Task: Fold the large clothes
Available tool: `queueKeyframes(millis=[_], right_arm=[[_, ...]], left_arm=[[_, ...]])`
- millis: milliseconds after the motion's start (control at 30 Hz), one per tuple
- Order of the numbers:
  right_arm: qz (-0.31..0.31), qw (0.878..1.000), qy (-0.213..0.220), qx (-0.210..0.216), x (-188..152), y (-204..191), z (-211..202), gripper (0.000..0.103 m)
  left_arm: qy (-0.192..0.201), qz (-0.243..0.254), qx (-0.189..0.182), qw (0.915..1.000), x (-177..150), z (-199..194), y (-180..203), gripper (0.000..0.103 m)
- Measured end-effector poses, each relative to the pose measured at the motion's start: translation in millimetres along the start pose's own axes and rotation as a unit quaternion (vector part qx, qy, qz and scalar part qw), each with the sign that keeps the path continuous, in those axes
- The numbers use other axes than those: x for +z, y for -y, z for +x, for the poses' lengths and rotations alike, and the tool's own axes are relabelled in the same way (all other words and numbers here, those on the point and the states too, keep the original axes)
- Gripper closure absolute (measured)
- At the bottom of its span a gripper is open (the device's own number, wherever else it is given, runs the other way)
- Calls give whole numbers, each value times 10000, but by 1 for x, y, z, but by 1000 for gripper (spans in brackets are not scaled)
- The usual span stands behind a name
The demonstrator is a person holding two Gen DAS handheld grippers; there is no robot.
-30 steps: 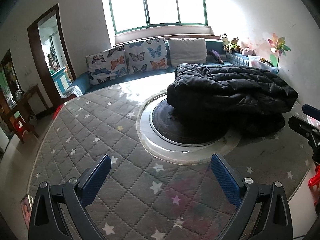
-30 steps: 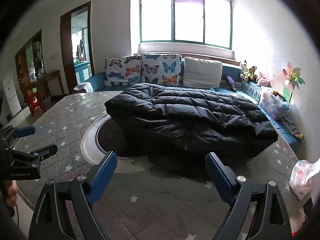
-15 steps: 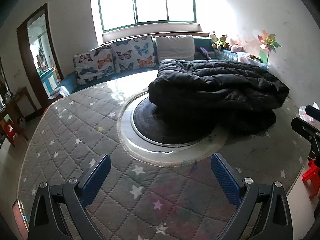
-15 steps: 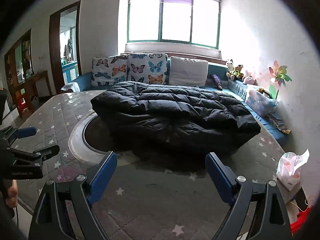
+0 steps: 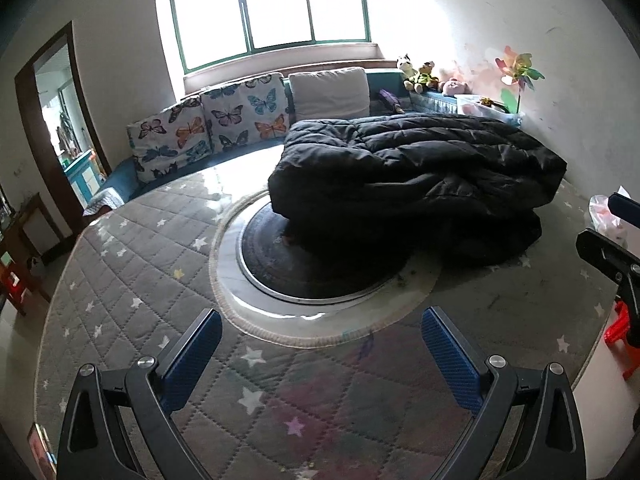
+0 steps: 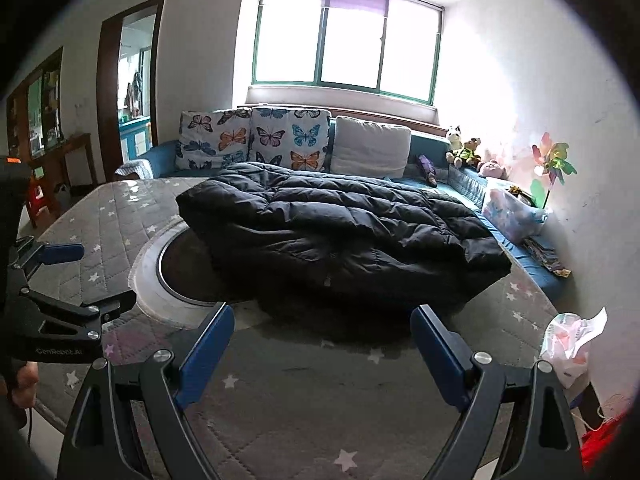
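While both grippers hang spread and empty, the coat [image 6: 340,236] lies ahead, long axis sideways; right gripper [image 6: 322,350] nearer than left gripper [image 5: 320,356].

A home, living/sitting rm. Evidence: blue sofa [image 6: 424,148] along far wall w/ butterfly cushions [image 6: 256,138] & a plain white cushion [image 6: 372,146]; big green-framed window [image 6: 346,40] above it; soft toys [image 6: 464,148] on far-right ledge, toy pinwheel [image 6: 554,164] by right wall. Near: round table under grey star-print quilted cover [image 5: 132,280]. Far left: wood-framed doorway [image 6: 132,76] to another rm w/ furniture.
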State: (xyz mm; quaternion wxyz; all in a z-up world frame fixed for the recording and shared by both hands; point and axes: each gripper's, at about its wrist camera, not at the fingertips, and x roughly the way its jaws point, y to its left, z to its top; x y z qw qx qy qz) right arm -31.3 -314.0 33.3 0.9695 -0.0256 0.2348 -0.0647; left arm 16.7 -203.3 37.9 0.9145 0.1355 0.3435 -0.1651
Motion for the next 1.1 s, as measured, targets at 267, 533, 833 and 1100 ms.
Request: queueKeyframes(millis=[267,533,833,1100], right_arm=[[132,9999,-24,-104,-4,8,-3,5],[313,9992,-201,-161,-8,22,4,5],[428,9978,-411,-285,-12,36,13,5],[536,9969,-487,-300,-15,46,18,5]], left_arm=[[-77,18,-120,9999,5,9,8,0],[-38,134,-203,9997,15,11,19,0],[-44,175,-279,9994,23,16,29,0],[62,254,-311,9992,25,14,33,0]])
